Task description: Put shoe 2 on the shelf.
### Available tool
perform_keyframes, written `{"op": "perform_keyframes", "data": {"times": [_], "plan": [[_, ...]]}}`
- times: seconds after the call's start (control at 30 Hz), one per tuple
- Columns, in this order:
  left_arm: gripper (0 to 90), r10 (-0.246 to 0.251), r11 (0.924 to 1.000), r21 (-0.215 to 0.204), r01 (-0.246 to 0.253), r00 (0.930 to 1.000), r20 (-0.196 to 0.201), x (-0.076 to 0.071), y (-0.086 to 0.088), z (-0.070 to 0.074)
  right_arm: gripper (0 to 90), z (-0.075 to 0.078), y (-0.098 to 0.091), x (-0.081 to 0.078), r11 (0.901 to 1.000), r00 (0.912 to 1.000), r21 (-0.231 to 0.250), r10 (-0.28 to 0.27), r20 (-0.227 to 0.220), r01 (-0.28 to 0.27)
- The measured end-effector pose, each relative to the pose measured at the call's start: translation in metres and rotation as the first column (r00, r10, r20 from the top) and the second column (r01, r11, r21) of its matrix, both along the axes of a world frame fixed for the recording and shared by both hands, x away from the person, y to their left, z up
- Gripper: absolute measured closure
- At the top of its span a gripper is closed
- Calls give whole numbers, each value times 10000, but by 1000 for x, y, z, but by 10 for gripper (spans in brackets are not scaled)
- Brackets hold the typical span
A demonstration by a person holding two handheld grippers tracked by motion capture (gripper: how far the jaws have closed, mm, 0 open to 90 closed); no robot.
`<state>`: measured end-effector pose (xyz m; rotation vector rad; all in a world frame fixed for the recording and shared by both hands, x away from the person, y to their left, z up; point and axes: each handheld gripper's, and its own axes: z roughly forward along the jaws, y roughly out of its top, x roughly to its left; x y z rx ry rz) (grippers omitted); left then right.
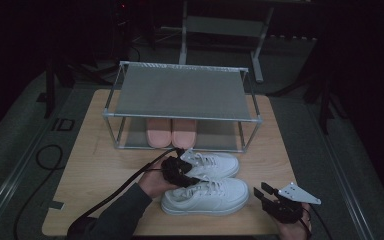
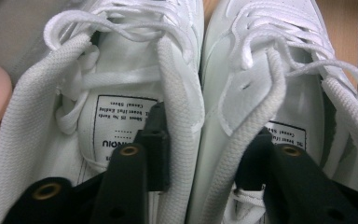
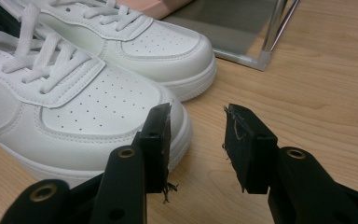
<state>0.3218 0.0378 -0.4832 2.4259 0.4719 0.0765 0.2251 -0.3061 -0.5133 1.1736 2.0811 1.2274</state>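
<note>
Left gripper view: left tool (image 2: 205, 154) straddles sneakers' (image 1: 207, 182) touching collars | right tool (image 3: 196, 144) half-open, empty, clear tabletop (image 3: 317, 93)

printed size label (image 2: 121, 122) inside white sneaker (image 2: 135, 70), wording unreadable

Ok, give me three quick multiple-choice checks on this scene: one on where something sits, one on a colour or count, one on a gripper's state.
1. Where do the pink slippers sit?
A. on the rack's top shelf
B. on the rack's lower shelf
C. on the table beside the rack

2. How many white sneakers lie on the table?
A. one
B. two
C. three

3. How is the left gripper placed?
A. one jaw inside each sneaker, their inner collars between
B. both jaws over bare table
C. closed on a lace alone

Answers: 1 B, they show under the rack's top shelf. 2 B, the pair lies side by side. 3 A, the left gripper view shows a jaw in each opening.
</note>
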Motion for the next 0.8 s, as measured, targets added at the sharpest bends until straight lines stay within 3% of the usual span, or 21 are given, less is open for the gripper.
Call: {"op": "perform_keyframes", "data": {"times": [0.4,0.53,0.7,0.8], "plan": [[749,-14,10000,-64,15,9999,110,-2,-1,1,603,-3,-7,-3,9998,9998,-72,-173,-74,172],[756,26,9999,-170,-27,10000,-33,0,-1,3,600,-6,-10,-5,9994,9993,-169,-311,-185,308],[768,37,10000,-50,-35,9988,489,-8,-7,9,587,-10,-14,-7,9990,9987,-195,-413,-304,407],[772,115,9998,-193,-110,9996,273,-7,-8,13,585,-12,-18,-8,9984,9979,-215,-539,-355,532]]}}
